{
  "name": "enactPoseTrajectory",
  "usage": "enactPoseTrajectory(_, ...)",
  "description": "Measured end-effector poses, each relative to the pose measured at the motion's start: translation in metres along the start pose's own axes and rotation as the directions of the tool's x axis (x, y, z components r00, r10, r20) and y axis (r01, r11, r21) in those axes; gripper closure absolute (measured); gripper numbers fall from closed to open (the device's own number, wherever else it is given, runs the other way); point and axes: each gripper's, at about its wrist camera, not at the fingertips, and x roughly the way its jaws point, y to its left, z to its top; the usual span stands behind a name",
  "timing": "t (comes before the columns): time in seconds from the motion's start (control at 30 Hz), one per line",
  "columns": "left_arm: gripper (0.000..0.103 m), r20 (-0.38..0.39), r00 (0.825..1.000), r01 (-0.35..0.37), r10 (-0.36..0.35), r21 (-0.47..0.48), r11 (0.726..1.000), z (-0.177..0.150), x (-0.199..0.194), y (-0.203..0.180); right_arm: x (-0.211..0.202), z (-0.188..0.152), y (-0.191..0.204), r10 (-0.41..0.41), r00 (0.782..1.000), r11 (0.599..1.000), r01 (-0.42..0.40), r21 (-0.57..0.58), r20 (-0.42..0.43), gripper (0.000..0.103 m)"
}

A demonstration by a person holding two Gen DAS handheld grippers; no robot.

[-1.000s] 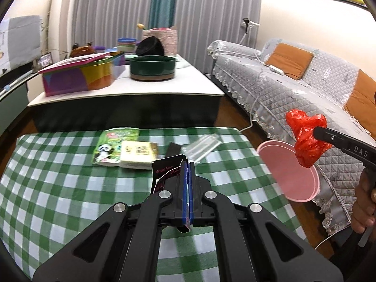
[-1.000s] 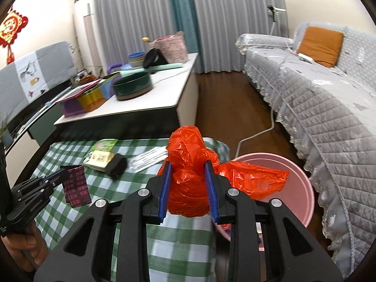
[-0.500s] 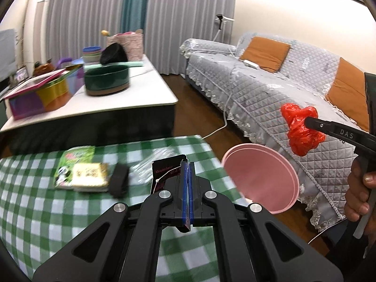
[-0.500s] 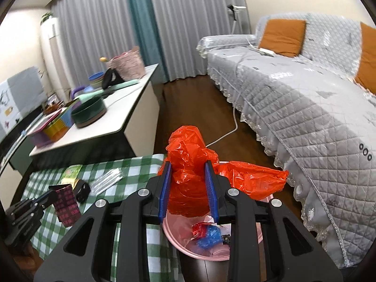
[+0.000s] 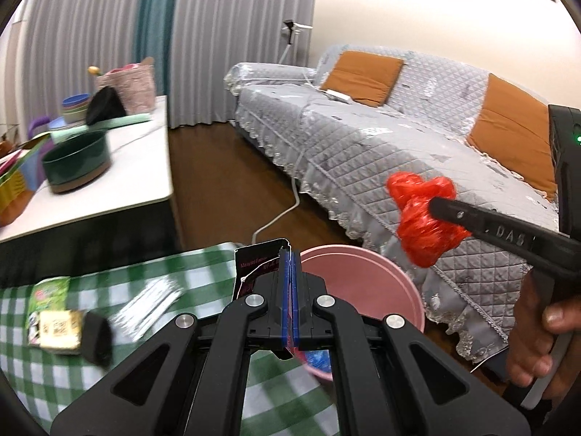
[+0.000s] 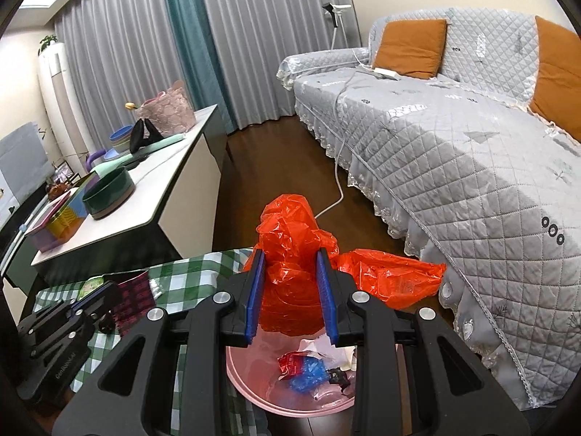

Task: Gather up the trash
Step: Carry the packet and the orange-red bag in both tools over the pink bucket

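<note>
My left gripper (image 5: 289, 254) is shut on a dark maroon wrapper (image 5: 254, 265) at the table's right edge, next to the pink trash bin (image 5: 363, 283). My right gripper (image 6: 290, 254) is shut on a crumpled red plastic bag (image 6: 290, 272) and holds it above the pink bin (image 6: 254, 381), which has red, blue and white scraps inside. The red bag also shows in the left wrist view (image 5: 421, 214), right of and above the bin. The left gripper shows in the right wrist view (image 6: 90, 301) with the wrapper (image 6: 134, 298).
On the green checked tablecloth (image 5: 163, 345) lie a clear plastic wrapper (image 5: 149, 305), a green packet (image 5: 47, 290), a yellowish packet (image 5: 58, 330) and a black object (image 5: 96, 334). A grey sofa (image 5: 399, 138) stands right of the bin. A white table (image 5: 109, 181) with bowls stands behind.
Both grippers have swung right toward the pink bin. The red bag now hangs over the bin opening, and the wrapper has come to the table's right edge beside the bin.
</note>
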Motion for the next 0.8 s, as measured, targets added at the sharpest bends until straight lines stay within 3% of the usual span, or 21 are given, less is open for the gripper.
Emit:
enactPoseTrajectory(0.4, 0.102, -0.045, 0.997, 0.056, -0.054, 0.03, 0.998, 0.001, 0.045, -0.022, 0.018, -0.001, -0.011, -0.028, 0.999, 0.999, 0.029, 0.018, -0.035, 0.075)
enactPoseTrajectory(0.8, 0.102, -0.076, 0.995, 0.065, -0.062, 0.042, 0.997, 0.002, 0.068, -0.023, 0.028, -0.005, -0.004, -0.1, 0.994, 0.994, 0.098, -0.047, -0.039, 0.074)
